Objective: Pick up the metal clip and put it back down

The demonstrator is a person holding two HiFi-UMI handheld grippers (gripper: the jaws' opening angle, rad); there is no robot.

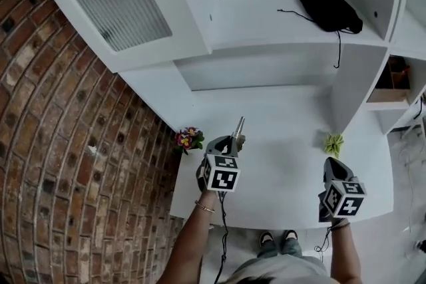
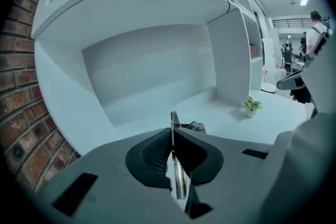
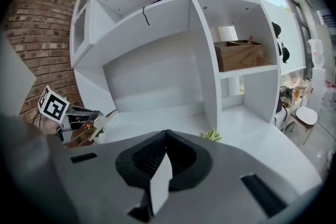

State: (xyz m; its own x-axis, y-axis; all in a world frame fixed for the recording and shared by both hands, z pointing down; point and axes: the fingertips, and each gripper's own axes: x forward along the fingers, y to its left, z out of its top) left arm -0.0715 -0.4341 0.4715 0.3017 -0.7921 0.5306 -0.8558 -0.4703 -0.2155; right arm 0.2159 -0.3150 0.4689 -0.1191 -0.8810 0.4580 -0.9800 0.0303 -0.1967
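The metal clip (image 1: 238, 126) is a slim silver piece that pokes out ahead of my left gripper (image 1: 233, 142), above the white desk top (image 1: 279, 136). In the left gripper view my left gripper (image 2: 172, 132) is shut on the clip (image 2: 175, 121), whose flat blade stands on edge between the dark pads. My right gripper (image 1: 331, 164) hovers over the desk's right part, close to a small green plant (image 1: 333, 142). Its jaws (image 3: 166, 137) meet at the tip and hold nothing. The right gripper view also shows the left gripper (image 3: 73, 115) with the clip (image 3: 106, 116).
White shelving (image 1: 266, 23) rises behind the desk; a black bag (image 1: 330, 8) lies on a shelf. A small flower pot (image 1: 189, 138) stands at the desk's left edge by the brick wall (image 1: 60, 143). A cardboard box (image 3: 239, 55) sits in a right compartment. People (image 2: 315, 29) stand far off.
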